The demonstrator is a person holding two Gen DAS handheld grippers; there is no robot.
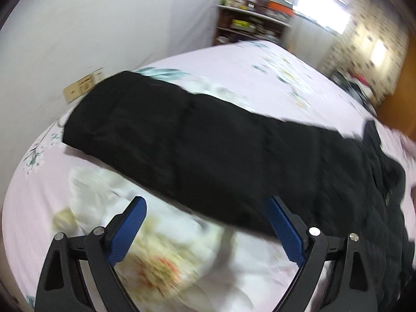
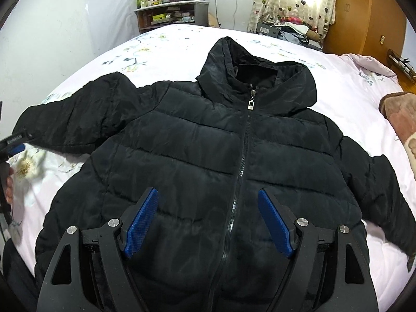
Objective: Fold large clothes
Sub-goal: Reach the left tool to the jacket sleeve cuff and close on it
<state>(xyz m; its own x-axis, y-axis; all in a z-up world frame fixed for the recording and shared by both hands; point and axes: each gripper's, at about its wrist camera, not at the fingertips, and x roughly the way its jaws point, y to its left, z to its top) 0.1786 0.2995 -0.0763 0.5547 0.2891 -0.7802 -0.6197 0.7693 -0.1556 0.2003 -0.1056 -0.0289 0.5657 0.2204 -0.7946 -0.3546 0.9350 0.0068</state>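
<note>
A black hooded puffer jacket [image 2: 208, 161] lies face up and zipped on the bed, hood toward the far end, both sleeves spread out. My right gripper [image 2: 208, 197] is open and empty, hovering above the jacket's lower front by the zipper [image 2: 243, 161]. My left gripper [image 1: 206, 205] is open and empty, just in front of the jacket's left sleeve [image 1: 197, 143], which stretches across that blurred view. The left gripper also shows at the left edge of the right wrist view [image 2: 11, 148], beside the sleeve cuff.
The bed [image 2: 345, 98] has a pale pink floral sheet. A brown blanket [image 2: 400, 119] lies at its right edge. A cluttered shelf [image 2: 171, 13] stands at the far wall, a white wall [image 1: 91, 26] on the left, a wooden wardrobe [image 2: 364, 13] at the right.
</note>
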